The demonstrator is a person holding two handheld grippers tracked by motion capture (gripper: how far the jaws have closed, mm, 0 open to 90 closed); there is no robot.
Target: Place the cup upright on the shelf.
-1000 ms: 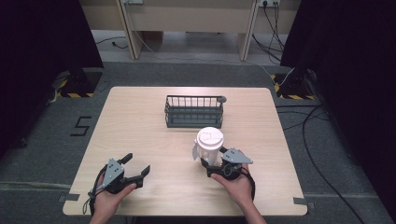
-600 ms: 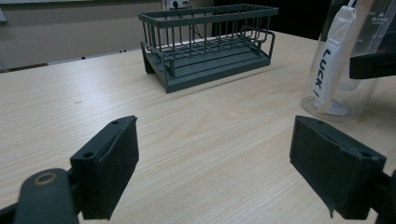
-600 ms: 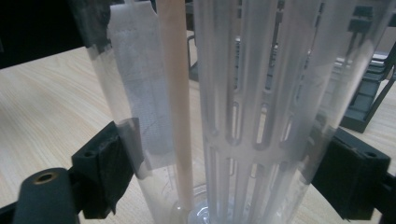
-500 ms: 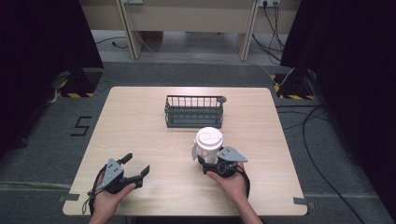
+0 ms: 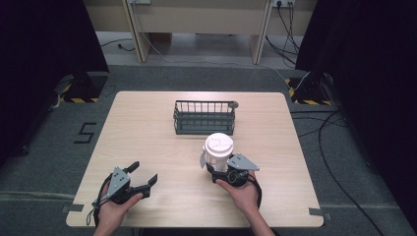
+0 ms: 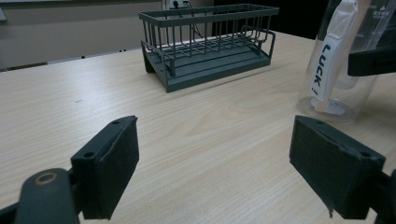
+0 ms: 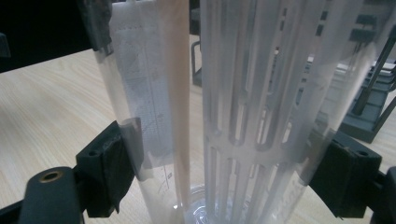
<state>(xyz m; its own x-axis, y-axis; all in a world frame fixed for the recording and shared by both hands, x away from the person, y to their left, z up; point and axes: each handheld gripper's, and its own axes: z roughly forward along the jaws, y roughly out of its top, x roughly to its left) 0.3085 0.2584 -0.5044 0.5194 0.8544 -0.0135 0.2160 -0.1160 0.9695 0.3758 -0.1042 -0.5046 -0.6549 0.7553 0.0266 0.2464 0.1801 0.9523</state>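
- Left claw (image 5: 145, 176) sits near the front-left corner of the surface (image 5: 147, 132), held in a hand (image 5: 114, 209) coming in from the front edge. Jaws spread wide, nothing btwn them, not touching any object.
- Left gripper view: bare wood btwn the two black pads (image 6: 110, 170), rack straight ahead, bottle off to the right side.
- Dark wire rack (image 5: 204, 117) stands abt mid-surface, toward the back edge, long side parallel to that edge. Looks empty in the left gripper view (image 6: 210, 42). Apart from both claws.
- Clear bottle (image 5: 218, 152) w/ white lid stands upright, just in front of the rack's right end, not touching it. White strap (image 6: 332, 51) w/ lettering hangs down its side.
- Right claw (image 5: 220, 169) is at the bottle's near side, right of centre, toward the front edge. Jaws pinching the bottle: right gripper view has both pads (image 7: 114, 163) pressed against the clear wall (image 7: 243, 116), one each side, low on the body.
- Bottle base rests on the surface per left gripper view; white slotted insert visible inside thru the wall.
- Right hand (image 5: 243, 194) wraps the gripper from behind.
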